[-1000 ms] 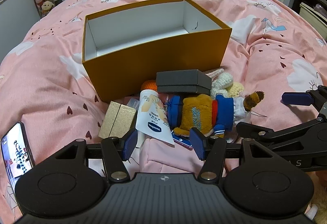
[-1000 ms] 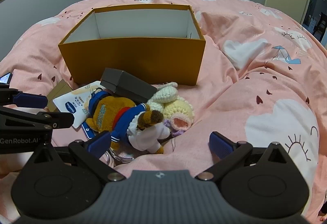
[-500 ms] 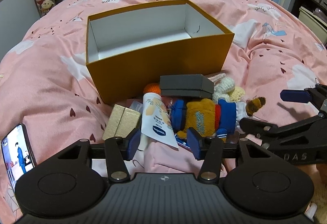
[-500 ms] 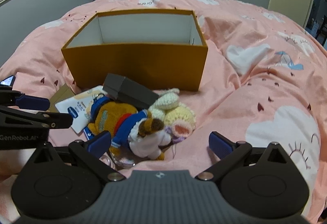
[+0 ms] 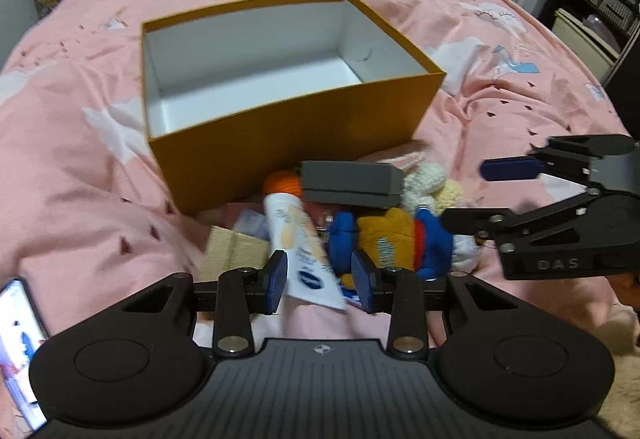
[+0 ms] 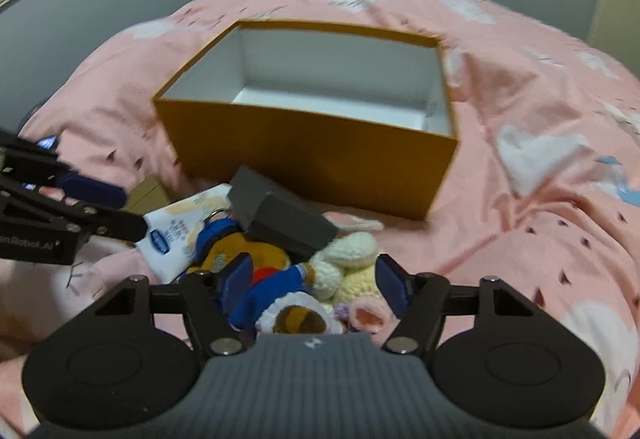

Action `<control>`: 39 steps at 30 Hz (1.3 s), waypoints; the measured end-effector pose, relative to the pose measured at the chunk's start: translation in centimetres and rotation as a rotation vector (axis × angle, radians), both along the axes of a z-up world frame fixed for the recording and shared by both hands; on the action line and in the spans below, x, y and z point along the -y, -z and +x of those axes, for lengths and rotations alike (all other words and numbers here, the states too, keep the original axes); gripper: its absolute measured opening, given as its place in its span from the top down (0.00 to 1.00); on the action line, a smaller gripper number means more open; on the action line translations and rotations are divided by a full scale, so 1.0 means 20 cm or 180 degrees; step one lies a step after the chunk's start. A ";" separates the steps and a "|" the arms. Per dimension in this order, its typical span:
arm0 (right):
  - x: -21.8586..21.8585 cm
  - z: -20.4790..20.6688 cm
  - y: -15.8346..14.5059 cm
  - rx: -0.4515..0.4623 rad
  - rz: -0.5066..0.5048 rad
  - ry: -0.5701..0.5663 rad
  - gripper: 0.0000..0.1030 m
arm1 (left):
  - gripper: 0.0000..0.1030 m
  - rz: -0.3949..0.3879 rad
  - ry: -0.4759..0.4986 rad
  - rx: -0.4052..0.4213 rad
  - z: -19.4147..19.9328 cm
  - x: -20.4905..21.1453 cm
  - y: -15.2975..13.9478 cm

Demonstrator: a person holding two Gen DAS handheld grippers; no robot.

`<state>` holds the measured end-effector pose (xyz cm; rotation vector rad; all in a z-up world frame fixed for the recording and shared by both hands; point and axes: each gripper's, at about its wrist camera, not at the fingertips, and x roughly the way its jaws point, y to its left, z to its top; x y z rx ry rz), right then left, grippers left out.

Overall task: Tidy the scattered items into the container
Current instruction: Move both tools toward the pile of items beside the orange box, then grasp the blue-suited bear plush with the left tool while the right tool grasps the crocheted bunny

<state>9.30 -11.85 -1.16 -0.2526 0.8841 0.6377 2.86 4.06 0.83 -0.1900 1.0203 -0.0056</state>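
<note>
The open orange cardboard box (image 5: pixel 280 135) on the pink bed (image 5: pixel 72 175) was empty; every item lay heaped at its near wall. Left gripper (image 5: pixel 320 279) jaws, closing, straddled the white cream tube (image 5: pixel 298 239) ungripped; right gripper (image 6: pixel 316 283) jaws narrowed around the blue-jacketed plush toy (image 6: pixel 260 271).
</note>
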 end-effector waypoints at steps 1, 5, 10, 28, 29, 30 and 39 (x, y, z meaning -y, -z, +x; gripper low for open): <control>0.00 0.02 0.00 -0.0005 -0.0052 -0.0013 0.35 | 0.60 -0.0070 -0.0002 -0.0030 0.01 0.01 0.01; 0.03 0.10 0.02 -0.0087 -0.0213 0.0079 0.44 | 0.60 -0.0372 -0.0200 -0.0174 0.08 0.04 0.04; 0.11 0.14 0.05 -0.0323 -0.0119 0.0097 0.54 | 0.56 -0.0722 -0.0379 -0.0360 0.15 0.07 0.09; 0.12 0.06 0.17 -0.0689 0.0118 -0.0185 0.97 | 0.34 -0.1158 -0.1047 -0.0888 0.32 0.10 0.22; 0.11 0.05 0.17 -0.0694 0.0132 -0.0232 0.97 | 0.34 -0.1157 -0.1045 -0.0918 0.33 0.10 0.23; 0.10 0.03 0.16 -0.0698 0.0153 -0.0266 0.98 | 0.34 -0.1155 -0.1053 -0.0957 0.33 0.10 0.23; 0.09 0.03 0.18 -0.0745 0.0237 -0.0186 0.93 | 0.34 -0.1195 -0.1103 -0.1072 0.33 0.10 0.33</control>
